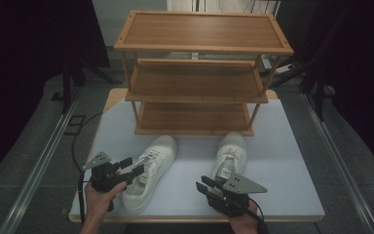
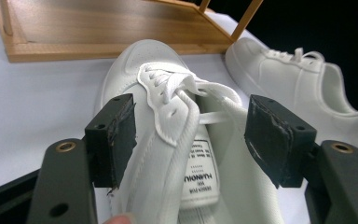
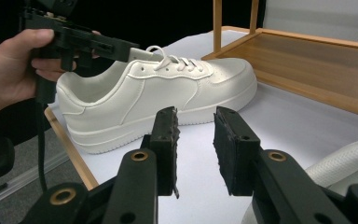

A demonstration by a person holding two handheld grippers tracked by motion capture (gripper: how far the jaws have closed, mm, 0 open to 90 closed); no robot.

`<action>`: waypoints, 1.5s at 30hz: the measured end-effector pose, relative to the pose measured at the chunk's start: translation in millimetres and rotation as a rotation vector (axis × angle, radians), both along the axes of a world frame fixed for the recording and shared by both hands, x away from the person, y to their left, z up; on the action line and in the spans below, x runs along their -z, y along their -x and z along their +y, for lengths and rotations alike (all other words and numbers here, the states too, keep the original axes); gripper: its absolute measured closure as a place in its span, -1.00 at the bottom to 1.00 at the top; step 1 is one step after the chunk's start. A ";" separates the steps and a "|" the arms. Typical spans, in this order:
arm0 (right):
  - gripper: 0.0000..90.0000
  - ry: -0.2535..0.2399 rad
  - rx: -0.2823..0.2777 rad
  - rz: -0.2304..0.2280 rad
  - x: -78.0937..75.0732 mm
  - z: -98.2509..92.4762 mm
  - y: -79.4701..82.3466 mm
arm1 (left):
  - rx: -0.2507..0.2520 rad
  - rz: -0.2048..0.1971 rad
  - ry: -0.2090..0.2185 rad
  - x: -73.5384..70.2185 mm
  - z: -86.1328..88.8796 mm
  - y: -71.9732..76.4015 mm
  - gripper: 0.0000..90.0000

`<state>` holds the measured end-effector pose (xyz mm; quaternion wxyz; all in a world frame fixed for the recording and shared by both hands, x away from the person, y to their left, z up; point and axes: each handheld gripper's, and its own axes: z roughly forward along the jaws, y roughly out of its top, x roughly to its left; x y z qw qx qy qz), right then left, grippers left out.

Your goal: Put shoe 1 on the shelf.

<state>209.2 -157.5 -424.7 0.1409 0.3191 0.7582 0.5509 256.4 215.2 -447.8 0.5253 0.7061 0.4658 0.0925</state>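
Two white sneakers: left sneaker (image 2: 168,140) between the left gripper (image 2: 191,135)'s released, untouching jaws; right gripper (image 3: 196,140) parted, empty.

The one readable text stands on the tongue label (image 2: 199,170) of the left shoe (image 2: 168,140), seen in the left gripper view. It appears upside down there, in dark capitals that look like "HUANQIU". Several smaller lines of print sit above it on the same white label, too small to make out.
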 end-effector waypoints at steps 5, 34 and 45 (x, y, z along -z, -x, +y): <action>0.53 -0.002 0.002 0.002 0.0 -0.5 0.2 | -0.022 0.009 -0.043 6.9 -6.2 -13.9 -0.23; 0.54 0.026 -0.003 -0.035 -5.9 5.5 6.2 | -0.029 -0.031 -0.048 18.3 2.5 -22.8 0.81; 0.54 0.033 0.000 -0.053 -8.9 6.4 9.6 | -0.029 -0.094 0.193 0.0 27.7 -4.1 0.80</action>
